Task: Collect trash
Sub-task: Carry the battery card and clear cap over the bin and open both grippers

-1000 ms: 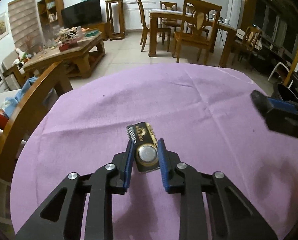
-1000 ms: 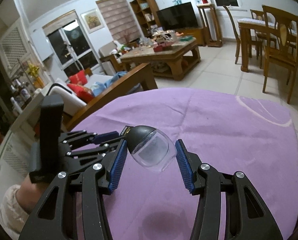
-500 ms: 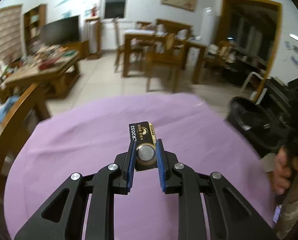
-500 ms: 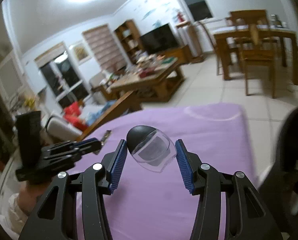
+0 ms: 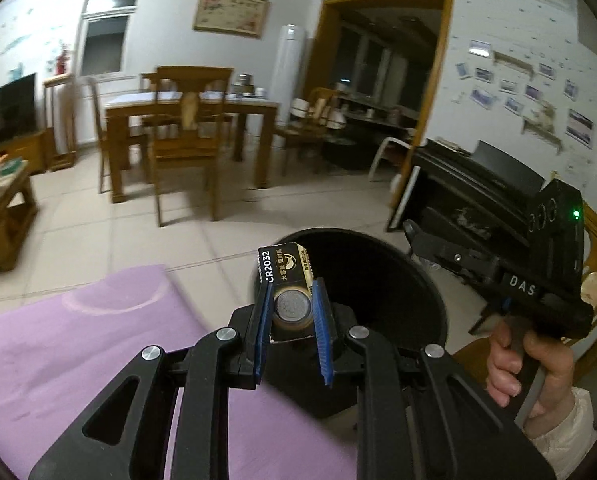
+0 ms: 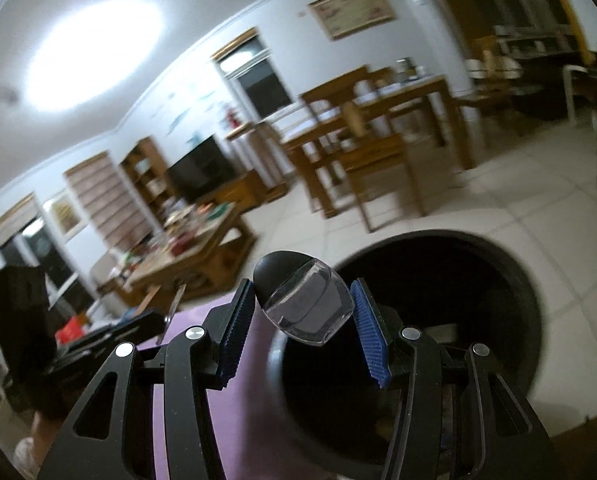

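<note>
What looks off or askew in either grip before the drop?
Only small things. The left gripper holds the CR2032 battery pack by its lower part, most of the card sticking out above the pads. The right gripper holds the clear capsule tilted, black cap up-left. Both hang at the black bin. Nothing spilled.

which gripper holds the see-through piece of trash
The right gripper: it clamps a clear plastic capsule with a black cap. The left gripper holds an opaque battery pack.
</note>
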`<state>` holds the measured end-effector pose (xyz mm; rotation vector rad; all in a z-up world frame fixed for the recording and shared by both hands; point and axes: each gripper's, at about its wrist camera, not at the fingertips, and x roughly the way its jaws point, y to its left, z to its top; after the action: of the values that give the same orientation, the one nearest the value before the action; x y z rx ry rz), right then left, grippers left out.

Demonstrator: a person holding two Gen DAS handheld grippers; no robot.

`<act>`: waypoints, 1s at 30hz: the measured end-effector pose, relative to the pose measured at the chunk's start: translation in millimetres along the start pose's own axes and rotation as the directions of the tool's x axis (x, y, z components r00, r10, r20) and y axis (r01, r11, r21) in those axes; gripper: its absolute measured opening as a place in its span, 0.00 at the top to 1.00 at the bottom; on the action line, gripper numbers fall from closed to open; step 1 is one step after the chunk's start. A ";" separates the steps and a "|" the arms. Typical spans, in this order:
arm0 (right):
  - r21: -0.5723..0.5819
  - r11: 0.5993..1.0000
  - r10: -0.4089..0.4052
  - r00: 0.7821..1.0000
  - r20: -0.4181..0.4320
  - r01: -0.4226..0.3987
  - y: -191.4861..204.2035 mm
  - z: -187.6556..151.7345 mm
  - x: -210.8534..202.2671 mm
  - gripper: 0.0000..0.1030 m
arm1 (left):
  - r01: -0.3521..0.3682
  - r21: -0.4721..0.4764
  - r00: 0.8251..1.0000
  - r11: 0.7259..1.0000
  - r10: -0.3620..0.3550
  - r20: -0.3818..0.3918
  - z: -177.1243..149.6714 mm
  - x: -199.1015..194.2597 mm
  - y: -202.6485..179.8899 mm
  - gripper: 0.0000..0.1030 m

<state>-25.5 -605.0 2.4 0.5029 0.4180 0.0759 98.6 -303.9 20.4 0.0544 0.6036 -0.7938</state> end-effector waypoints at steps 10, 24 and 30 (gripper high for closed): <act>0.059 0.996 -0.061 0.998 0.003 0.061 -61.0 -4.4 -7.6 0.51 | 0.070 0.044 0.995 0.997 -0.067 -0.078 -12.6 61.6 -44.0 0.81; 0.066 0.997 -0.049 0.999 -0.019 0.051 -54.4 -8.2 18.0 0.50 | 0.085 0.072 0.991 0.994 -0.077 -0.108 -11.5 72.7 -60.1 0.79; 0.085 0.995 -0.060 0.998 0.020 0.058 -44.3 -9.8 21.1 0.17 | 0.050 0.160 0.996 0.986 -0.038 -0.078 -11.6 64.9 -67.7 0.26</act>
<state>-11.6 -635.6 -34.6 0.5739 0.4153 -0.0041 81.9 -391.2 -11.7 0.2204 0.6117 -0.8858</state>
